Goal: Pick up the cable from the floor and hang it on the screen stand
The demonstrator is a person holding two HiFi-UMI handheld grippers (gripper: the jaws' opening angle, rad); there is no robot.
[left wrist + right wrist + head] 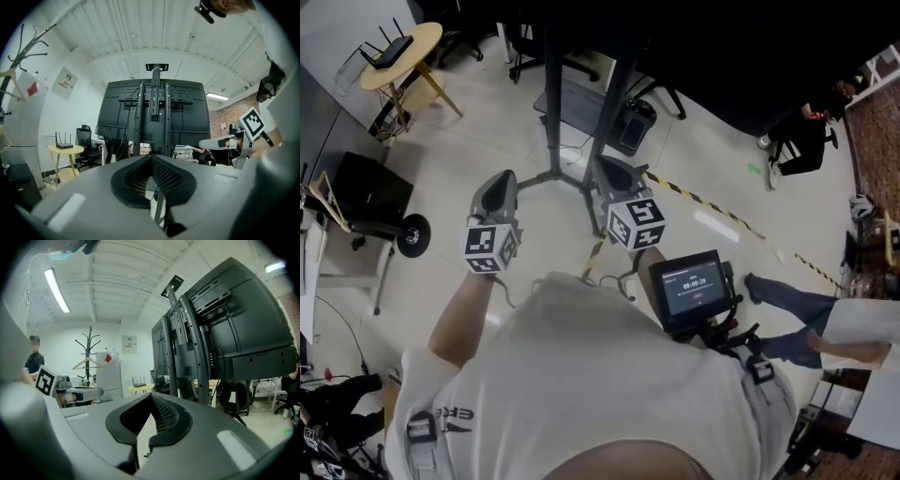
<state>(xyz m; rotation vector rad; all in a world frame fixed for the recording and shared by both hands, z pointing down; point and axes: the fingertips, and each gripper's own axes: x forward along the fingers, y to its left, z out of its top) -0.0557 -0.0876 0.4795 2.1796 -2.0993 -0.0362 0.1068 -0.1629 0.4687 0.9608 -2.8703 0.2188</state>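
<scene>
The screen stand point(553, 103) rises from splayed legs on the pale floor straight ahead of me. In the left gripper view the black back of its screen point(154, 110) faces me, and its poles point(187, 348) stand close on the right in the right gripper view. My left gripper point(500, 183) and right gripper point(607, 167) hover side by side above the stand's legs. Both are shut with nothing between the pads point(151, 156) point(151, 395). A thin dark cable point(504, 296) curls on the floor just below my left hand, partly hidden by my shirt.
At the far left stands a round wooden table with a router point(398, 52), and nearer a black wheeled box point(370, 192). Yellow-black tape point(703, 202) crosses the floor on the right, where a person's legs point(797, 300) are. Office chairs stand behind the stand. A coat rack point(89, 350) stands by the wall.
</scene>
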